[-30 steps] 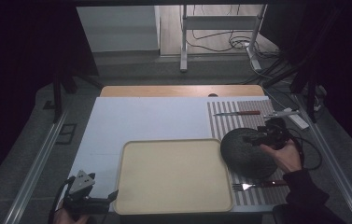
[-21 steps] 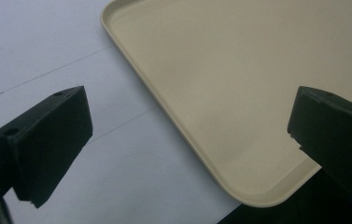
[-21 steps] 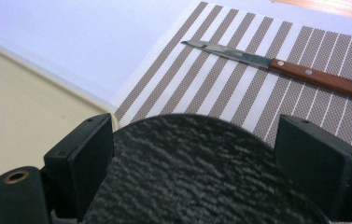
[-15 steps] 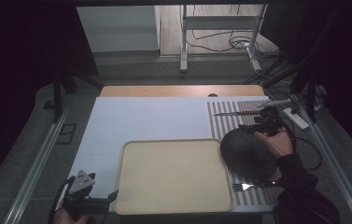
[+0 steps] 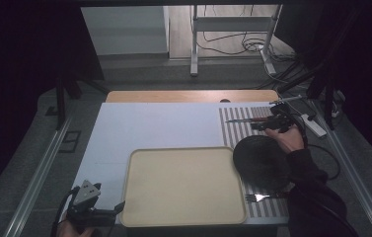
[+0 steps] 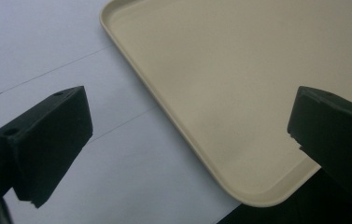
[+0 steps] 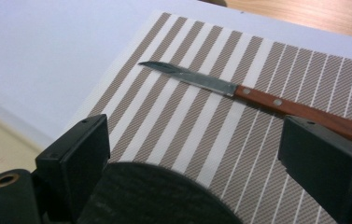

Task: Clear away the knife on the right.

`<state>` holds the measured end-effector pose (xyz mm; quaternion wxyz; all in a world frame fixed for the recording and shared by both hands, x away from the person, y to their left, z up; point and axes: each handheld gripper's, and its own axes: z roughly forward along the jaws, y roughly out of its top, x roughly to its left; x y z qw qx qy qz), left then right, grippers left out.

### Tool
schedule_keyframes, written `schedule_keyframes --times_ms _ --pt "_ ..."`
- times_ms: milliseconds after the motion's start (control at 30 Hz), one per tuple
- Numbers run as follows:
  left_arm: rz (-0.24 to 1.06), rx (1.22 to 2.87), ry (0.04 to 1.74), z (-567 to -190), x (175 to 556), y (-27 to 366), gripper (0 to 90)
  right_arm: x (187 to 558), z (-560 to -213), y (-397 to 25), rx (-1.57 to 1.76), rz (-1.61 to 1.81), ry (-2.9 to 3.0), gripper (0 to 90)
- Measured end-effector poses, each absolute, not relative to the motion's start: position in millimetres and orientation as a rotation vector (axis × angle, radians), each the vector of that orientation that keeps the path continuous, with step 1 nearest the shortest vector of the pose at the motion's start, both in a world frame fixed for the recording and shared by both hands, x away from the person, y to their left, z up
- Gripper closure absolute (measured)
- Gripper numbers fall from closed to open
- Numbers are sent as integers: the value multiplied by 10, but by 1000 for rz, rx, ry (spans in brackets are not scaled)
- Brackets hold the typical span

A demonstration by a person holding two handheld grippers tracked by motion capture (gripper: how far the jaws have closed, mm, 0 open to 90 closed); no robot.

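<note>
Right gripper (image 5: pixel 267 126) hovering over striped placemat (image 5: pixel 235 123), jaws spread wide, gripping nothing. Knife (image 7: pixel 253 94) lying flat on placemat just ahead of jaws, wooden handle pointing right in right gripper view, blade left. Black plate (image 5: pixel 261 161) sitting just beneath gripper. Left gripper (image 5: pixel 105 213) idling wide open, holding nothing, at near-left corner of beige tray (image 5: pixel 183 185). Fork (image 5: pixel 258 198) resting near plate.

A lab-like recording room; dark drapes around the table (image 5: pixel 149 123); loose cables (image 5: pixel 233 47) and a power strip (image 5: pixel 313 125) on the floor.
</note>
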<state>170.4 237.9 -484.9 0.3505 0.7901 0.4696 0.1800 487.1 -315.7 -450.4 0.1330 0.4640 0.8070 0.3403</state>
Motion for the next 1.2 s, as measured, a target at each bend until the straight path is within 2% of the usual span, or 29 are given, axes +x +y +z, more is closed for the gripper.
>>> schedule_keyframes --times_ms 500,700,767,800,833,900,1000,1200 --pt "466 2056 1214 -4850 1709 2371 0 5265 -4590 -3178 1392 899 2352 71" --pt "467 2059 1213 -4851 1710 2368 0 5435 -4667 -3252 1433 826 2360 98" --pt "468 2060 1214 -4851 1711 2366 0 5476 -4683 -3291 1444 815 2352 152" --pt "468 2062 1213 -4851 1712 2365 0 5515 -4696 -3335 1455 815 2334 235" --pt "468 2062 1213 -4852 1712 2364 0 5515 -4696 -3335 1455 815 2334 235" --pt "468 2065 1212 -4852 1713 2361 0 5551 -4702 -3375 1449 804 2320 317" --pt "469 2069 1211 -4853 1714 2357 0 5603 -4707 -3431 1443 769 2300 472" --pt "468 2077 1210 -4854 1718 2351 1 5682 -4730 -3495 1418 701 2280 845"
